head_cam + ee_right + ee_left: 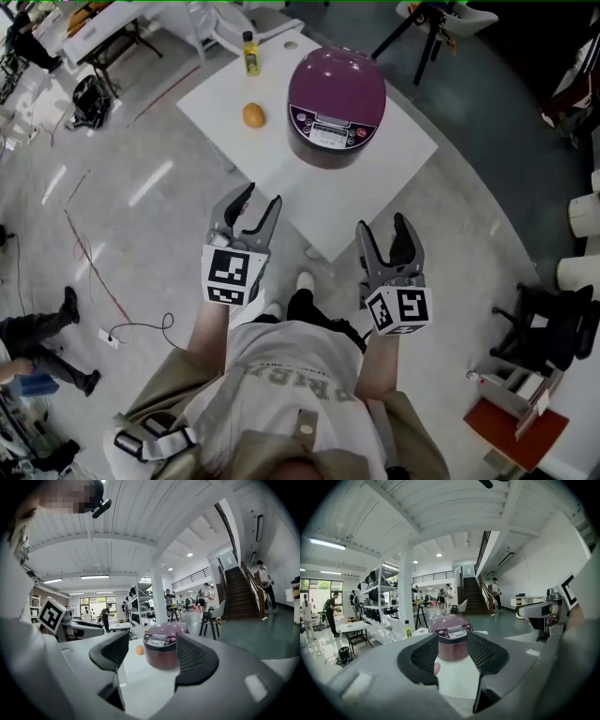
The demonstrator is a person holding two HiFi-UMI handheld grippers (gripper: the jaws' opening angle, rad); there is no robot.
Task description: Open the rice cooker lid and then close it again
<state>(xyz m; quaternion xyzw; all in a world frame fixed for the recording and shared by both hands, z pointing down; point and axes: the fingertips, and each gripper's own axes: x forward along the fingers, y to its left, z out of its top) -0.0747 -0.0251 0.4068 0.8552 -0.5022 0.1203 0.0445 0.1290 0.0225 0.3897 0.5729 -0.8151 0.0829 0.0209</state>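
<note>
**Head view.** The purple rice cooker (336, 94) stands on the white table (309, 202) with its lid (337, 75) down and its control panel (328, 131) facing the person. An orange fruit (253, 115) and a yellow-capped bottle (250, 53) lie well apart to its left. The left gripper (262, 199) and right gripper (383, 227) hover before the table's near corner, well short of the cooker and touching nothing.

**Left gripper view.** The jaws stand moderately apart with nothing between the pads. The rice cooker (451, 637) appears far off through the gap, the bottle (408, 630) to its left.

**Right gripper view.** The jaws stand wider and are likewise empty, framing the rice cooker (161, 646) and the orange fruit (139, 649) beyond them.

**Handling.** The shell looks like rigid, glossy plastic, and the domed lid offers no edge, so a pinch on the crown would probably slip. The body seems heavy enough to stay put under a light press. The likely place to act is the front rim of the lid just above the control panel, where a release catch is usually set, though no catch can be made out here. The lid presumably hinges at the rear. It should therefore be lifted from the front lip and, for closing, pressed down on the front of the dome until it latches.
</note>
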